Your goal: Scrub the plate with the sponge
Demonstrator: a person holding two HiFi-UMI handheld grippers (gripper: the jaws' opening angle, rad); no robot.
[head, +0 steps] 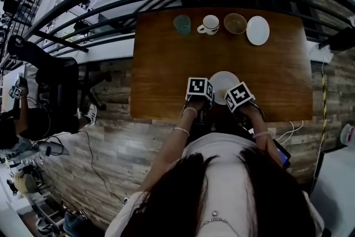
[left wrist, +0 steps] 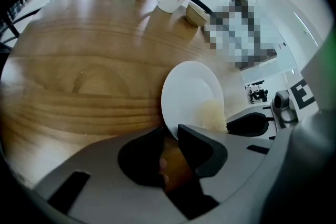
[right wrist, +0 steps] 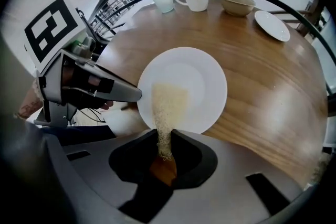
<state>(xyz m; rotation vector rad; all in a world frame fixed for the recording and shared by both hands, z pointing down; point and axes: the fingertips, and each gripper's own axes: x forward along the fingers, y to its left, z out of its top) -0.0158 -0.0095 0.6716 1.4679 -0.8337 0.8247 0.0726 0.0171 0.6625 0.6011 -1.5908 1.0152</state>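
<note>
The plate [head: 223,80] lies flat on the wooden table [head: 166,58], close to the near edge, right in front of the person; both grippers meet at its near side. The left gripper [left wrist: 172,136] is clamped on the plate's rim; in the left gripper view the white edge runs into the narrow gap between the 2 jaws, and in the right gripper view its tip sits on the plate's left rim. The right gripper [right wrist: 167,140] is closed on the sponge [right wrist: 168,105], a thin pale yellow pad; 1 end is pinched between the jaws, the rest lies forward onto the plate's face, reaching about to its middle. From the left gripper view the sponge shows as a pale patch on the plate's lower right part, just beside the right gripper's dark jaw. In the head view the 2 marker cubes sit side by side over the plate's near rim, left and right of it.

Along the far edge of the table stand 4 things in a row, well apart from the plate: a frosted glass [head: 182,24], a white mug [head: 209,24] with a leaf print, a bowl [head: 235,23], and a small white saucer [head: 258,30] furthest right.
</note>
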